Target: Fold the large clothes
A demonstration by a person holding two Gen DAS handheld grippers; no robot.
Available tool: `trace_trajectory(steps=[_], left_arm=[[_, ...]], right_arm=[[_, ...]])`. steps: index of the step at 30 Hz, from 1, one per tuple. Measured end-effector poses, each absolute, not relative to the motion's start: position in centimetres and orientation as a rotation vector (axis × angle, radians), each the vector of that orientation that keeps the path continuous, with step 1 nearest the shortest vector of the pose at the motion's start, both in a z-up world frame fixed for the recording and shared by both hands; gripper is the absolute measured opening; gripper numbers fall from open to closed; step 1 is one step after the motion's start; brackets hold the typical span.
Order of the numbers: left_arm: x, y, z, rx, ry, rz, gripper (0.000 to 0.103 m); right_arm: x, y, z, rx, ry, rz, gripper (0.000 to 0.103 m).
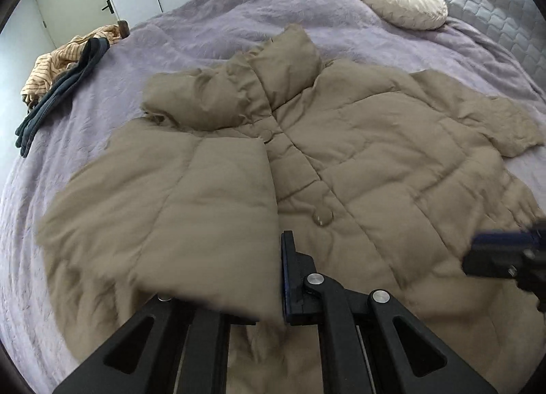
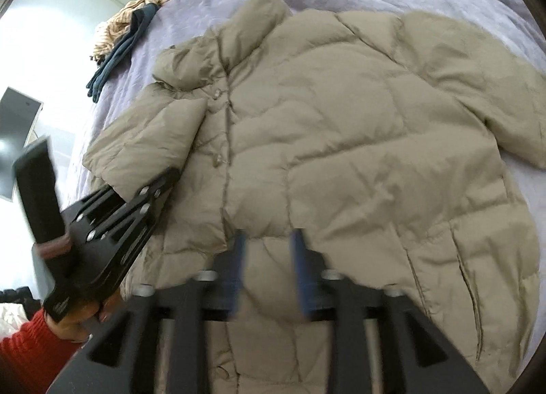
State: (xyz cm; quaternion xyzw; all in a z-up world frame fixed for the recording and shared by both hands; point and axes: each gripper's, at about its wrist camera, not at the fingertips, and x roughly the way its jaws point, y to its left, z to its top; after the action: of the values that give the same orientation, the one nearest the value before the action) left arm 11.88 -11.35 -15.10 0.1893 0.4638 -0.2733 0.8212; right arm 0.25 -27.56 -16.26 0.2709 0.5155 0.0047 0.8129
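While soft and puffy, grip beige quilted puffer jacket [image 2: 341, 121] hem: left gripper [image 1: 278, 278] clamps sleeve [image 1: 191, 209], right gripper [image 2: 268, 271] gapes empty.

Your puffer jacket [image 1: 358, 141] is matt, quilted tan cloth, softly creased. The bedspread [image 1: 211, 18] under it looks like fuzzy lilac fabric. Both grippers are matt black plastic with shiny metal bolts; the round cushion [image 1: 397, 1] has a satin sheen.
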Motion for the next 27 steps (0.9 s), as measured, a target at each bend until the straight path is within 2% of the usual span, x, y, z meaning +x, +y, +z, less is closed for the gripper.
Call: trace_trajectory(steps=[1, 2, 14, 17, 24, 27], left_arm=[[11.6, -10.5, -14.6, 0.393, 0.986, -0.584, 0.009], [11.5, -10.0, -14.4, 0.387, 0.985, -0.585, 0.009], [8.9, -0.3, -14.2, 0.278, 1.057, -0.468, 0.010], [8.6, 3.3, -14.9, 0.161, 1.113, -0.390, 0.010], [9.4, 8.3, -15.2, 0.006, 1.151, -0.269, 0.010], [9.9, 9.1, -15.3, -0.036, 1.160, -0.260, 0.010]], right_arm=[[0.6, -26.8, -16.1, 0.567, 1.090, 0.013, 0.081], [1.0, -26.2, -15.5, 0.555, 1.070, 0.019, 0.081], [6.2, -18.8, -11.6, 0.323, 1.047, 0.137, 0.081], [7.8, -15.6, -11.0, 0.245, 1.041, 0.191, 0.081], [11.6, -4.4, -13.0, -0.238, 1.017, 0.210, 0.081], [12.4, -2.6, -14.1, -0.346, 1.002, 0.150, 0.081]])
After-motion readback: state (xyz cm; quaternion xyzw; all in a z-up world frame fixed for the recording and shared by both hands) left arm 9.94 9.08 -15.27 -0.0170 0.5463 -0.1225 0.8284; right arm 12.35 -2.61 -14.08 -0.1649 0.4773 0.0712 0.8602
